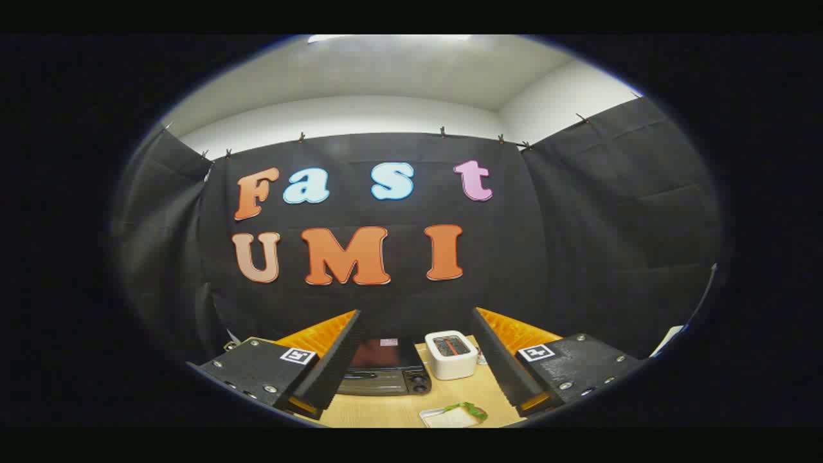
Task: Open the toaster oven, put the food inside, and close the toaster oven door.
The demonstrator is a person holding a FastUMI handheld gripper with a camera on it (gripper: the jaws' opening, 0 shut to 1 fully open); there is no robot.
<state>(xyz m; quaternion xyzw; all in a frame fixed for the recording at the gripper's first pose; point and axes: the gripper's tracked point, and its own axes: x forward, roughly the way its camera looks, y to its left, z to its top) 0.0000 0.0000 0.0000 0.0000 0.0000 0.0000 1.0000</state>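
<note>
A black toaster oven (386, 370) stands on the wooden table (386, 408) beyond my fingers, closer to the left one, its glass door shut. On a small white plate (453, 417) nearer to me lies the food (464, 409), pale with a green leaf on top. My gripper (415, 357) is held high above the table, well short of both, and it is open with nothing between its fingers.
A white slot toaster (451, 354) stands just right of the toaster oven, near the right finger. Black cloth walls close in the booth behind and on both sides.
</note>
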